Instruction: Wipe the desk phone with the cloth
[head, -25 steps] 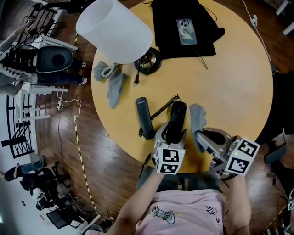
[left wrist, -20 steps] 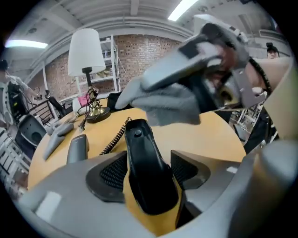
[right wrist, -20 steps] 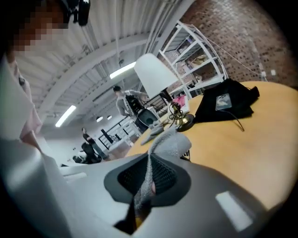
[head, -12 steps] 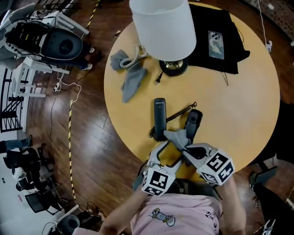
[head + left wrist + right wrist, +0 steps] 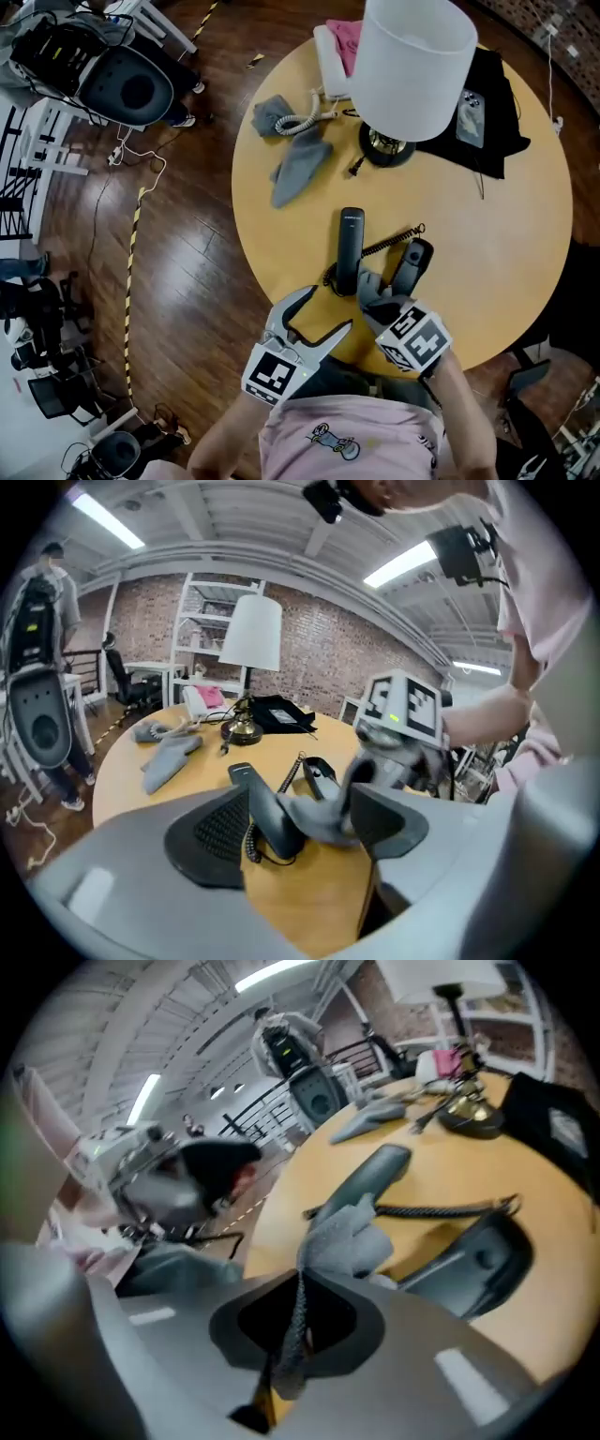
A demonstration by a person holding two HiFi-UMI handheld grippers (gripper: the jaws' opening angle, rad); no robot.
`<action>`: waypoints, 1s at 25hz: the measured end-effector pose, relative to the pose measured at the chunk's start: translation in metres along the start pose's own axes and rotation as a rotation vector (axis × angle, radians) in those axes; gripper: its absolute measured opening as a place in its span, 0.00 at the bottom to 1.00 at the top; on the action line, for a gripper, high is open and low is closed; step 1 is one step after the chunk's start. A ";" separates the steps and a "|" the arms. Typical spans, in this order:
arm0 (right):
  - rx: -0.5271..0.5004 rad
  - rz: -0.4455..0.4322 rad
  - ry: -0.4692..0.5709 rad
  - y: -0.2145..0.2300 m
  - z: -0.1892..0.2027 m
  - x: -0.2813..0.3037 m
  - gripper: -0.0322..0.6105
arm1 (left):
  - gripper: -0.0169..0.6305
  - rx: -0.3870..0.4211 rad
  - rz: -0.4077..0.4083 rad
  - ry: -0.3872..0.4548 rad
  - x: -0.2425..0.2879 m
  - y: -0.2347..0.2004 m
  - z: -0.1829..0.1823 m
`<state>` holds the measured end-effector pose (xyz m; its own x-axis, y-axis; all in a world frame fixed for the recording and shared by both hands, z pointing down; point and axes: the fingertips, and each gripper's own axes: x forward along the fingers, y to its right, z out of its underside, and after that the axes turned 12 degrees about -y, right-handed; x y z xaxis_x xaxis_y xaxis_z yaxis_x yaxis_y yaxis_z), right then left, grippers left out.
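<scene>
The right gripper's (image 5: 373,298) jaws were clenched on the limp grey cloth (image 5: 349,1237), right by the black plastic desk phone handset (image 5: 350,246) lying on the round wooden tabletop (image 5: 506,244). The left gripper's (image 5: 326,309) jaws had just been opening, with nothing between them. The handset looked light and slippery, so pinching its middle would probably steady it.

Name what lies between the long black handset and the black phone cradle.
Head view: a black coiled cord spans the gap between the handset and the cradle, and the grey cloth in the right gripper sits at its near end.
</scene>
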<state>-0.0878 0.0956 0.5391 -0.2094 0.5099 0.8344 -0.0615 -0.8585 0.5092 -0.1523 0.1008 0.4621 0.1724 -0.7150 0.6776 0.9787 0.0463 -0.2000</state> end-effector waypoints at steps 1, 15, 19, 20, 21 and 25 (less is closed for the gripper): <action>-0.028 -0.023 -0.030 -0.016 0.007 0.010 0.07 | 0.56 -0.033 -0.009 0.004 -0.005 -0.012 0.002; 0.070 0.026 0.148 -0.026 0.031 -0.026 0.07 | 0.56 -0.112 -0.277 -0.177 0.064 -0.064 -0.012; 0.185 -0.043 0.250 -0.041 0.094 -0.065 0.07 | 0.56 -0.031 -0.376 -0.301 0.097 -0.059 -0.003; 0.220 -0.052 0.262 -0.038 0.108 -0.071 0.07 | 0.56 -0.012 -0.409 -0.336 0.103 -0.059 0.002; 0.254 -0.053 0.271 -0.032 0.122 -0.076 0.07 | 0.56 0.001 -0.441 -0.368 0.108 -0.060 0.006; 0.350 -0.043 0.331 -0.009 0.151 -0.091 0.07 | 0.56 0.025 -0.499 -0.457 0.130 -0.062 0.019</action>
<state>0.0787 0.0652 0.4909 -0.5163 0.4506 0.7283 0.2436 -0.7380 0.6293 -0.1887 0.0182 0.5768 -0.2759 -0.2885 0.9169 0.9547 -0.1927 0.2266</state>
